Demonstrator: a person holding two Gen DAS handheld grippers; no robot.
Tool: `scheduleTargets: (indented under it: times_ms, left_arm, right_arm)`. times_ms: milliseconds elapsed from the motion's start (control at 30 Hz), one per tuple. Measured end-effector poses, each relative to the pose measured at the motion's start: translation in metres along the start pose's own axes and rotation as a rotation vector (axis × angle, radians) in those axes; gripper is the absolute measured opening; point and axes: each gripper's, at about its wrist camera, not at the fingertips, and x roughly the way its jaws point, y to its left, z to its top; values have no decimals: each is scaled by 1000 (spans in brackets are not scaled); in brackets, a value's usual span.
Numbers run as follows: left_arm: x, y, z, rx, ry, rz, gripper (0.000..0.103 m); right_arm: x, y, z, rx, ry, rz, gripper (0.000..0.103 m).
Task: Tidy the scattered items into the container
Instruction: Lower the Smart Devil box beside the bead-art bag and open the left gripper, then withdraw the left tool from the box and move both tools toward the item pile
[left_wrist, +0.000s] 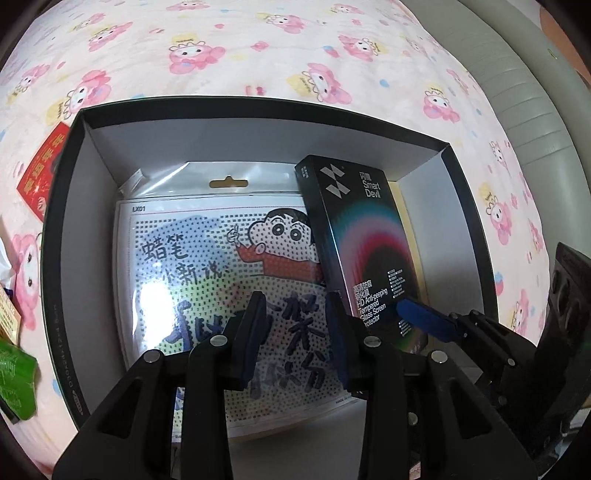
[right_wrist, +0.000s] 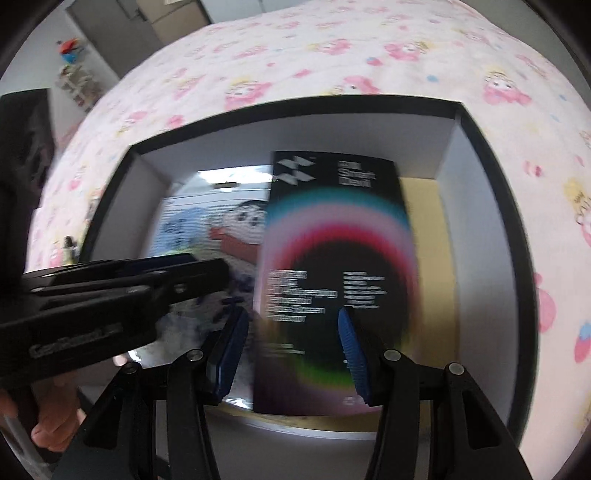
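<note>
A black container (left_wrist: 62, 258) with white inner walls sits on the pink patterned bedsheet. Inside it lies a cartoon packet (left_wrist: 207, 266), and a black Smart Devil screen protector box (left_wrist: 354, 236) leans across its right edge. My left gripper (left_wrist: 297, 332) hovers over the packet, open, with nothing between its fingers. My right gripper (right_wrist: 291, 347) is open just above the near end of the black box (right_wrist: 332, 240). Its left pad stands clear of the box's edge and its right pad (left_wrist: 424, 319) is over the box's face. This view is motion-blurred.
A flat yellow item (right_wrist: 428, 258) lies under the black box on the container's floor. Left of the container on the bedsheet (left_wrist: 258, 55) are a red packet (left_wrist: 40, 177), a green packet (left_wrist: 14, 380) and a yellow-edged item (left_wrist: 7, 314). A hand (right_wrist: 51, 424) holds the left gripper.
</note>
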Motion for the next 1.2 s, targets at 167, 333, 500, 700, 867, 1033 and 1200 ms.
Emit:
scheduleTargets:
  times_ms: [167,333,500,700,867,1033,1200]
  left_arm:
    - [8,-10,9,11,14,-28,33]
    - [23,-23,15,27,52,-69,33]
    - [37,-39,20,44,88,-104,33]
    - [36,-49,20,85,76,-109,33]
    - [22,-45,13,102,46,-103,33]
    - [-7,-42,1,110,-19,-93,33]
    - [-33,-45,-15,137,-85,-76,34]
  right_arm:
    - [-1,-6,0,20,1,-31,49]
    - [-4,-20,-1,74,-4,-82,49]
    - [-8,-31,-1,117,-13,-86,49]
    - [-12,-32,-3,111,-27,-83,49]
    - [-13,-30,-4,102,-33,-108,49]
    - [-28,-26,-12,151,-84,-92,50]
    - [-50,-5,-22,130,-166,-151,50]
